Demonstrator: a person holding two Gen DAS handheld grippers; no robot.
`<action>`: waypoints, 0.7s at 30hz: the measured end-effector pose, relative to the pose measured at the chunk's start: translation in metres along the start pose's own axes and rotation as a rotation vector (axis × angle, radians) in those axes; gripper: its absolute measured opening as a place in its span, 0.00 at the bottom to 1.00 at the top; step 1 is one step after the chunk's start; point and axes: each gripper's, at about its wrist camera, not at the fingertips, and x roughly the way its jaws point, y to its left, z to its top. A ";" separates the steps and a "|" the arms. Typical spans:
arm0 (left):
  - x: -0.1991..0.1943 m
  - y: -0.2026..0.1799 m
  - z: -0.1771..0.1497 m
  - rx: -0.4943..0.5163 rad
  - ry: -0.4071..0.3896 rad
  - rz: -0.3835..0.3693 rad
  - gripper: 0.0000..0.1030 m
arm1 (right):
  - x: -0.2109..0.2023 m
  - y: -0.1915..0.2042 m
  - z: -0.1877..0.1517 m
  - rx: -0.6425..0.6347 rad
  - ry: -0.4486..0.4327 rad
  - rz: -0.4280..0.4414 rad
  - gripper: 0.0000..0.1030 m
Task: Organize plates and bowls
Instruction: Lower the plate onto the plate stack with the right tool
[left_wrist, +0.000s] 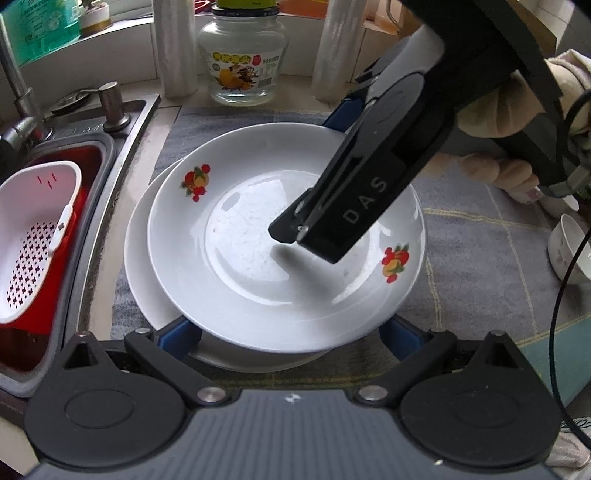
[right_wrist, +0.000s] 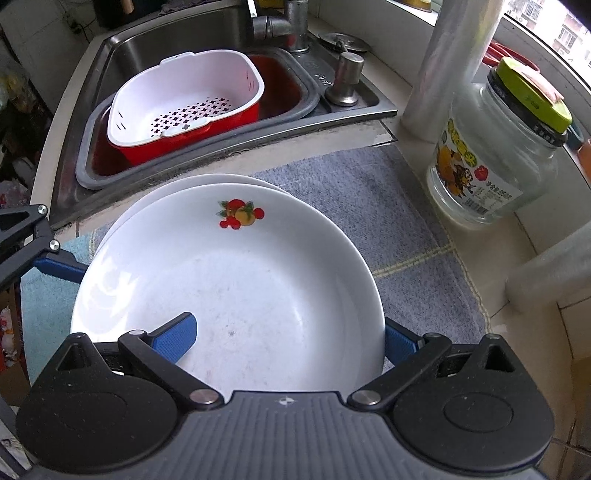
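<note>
Two glazed white ceramic plates with fruit decals (left_wrist: 284, 236) sit stacked at frame centre: rigid, slick, breakable, best pinched at the rim. Left gripper (left_wrist: 291, 341) gapes wide around it; right gripper (right_wrist: 284, 341) straddles the rim, grip uncertain.

— What am I seeing of my own rig?

— My left gripper (left_wrist: 291, 339) has a ribbed grey body, two round black hubs, silver pivot screws, black link arms and blue finger pads (left_wrist: 181, 338).

— And the other one?

— My right gripper (right_wrist: 286, 341) is built the same. From the left camera its black finger reads "DAS" in pale letters, a black cable (left_wrist: 565, 280) loops beside it, and I see a cream sleeve (left_wrist: 570, 74).
</note>
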 end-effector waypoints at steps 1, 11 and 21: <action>0.000 0.000 0.000 -0.005 -0.001 0.000 0.98 | 0.001 0.001 0.001 -0.007 0.006 -0.003 1.00; -0.004 0.000 -0.002 -0.028 -0.010 0.000 0.98 | 0.007 0.006 0.012 -0.063 0.070 -0.023 1.00; -0.005 0.000 -0.004 -0.008 -0.007 0.005 0.98 | 0.007 0.000 0.009 -0.041 0.056 0.012 1.00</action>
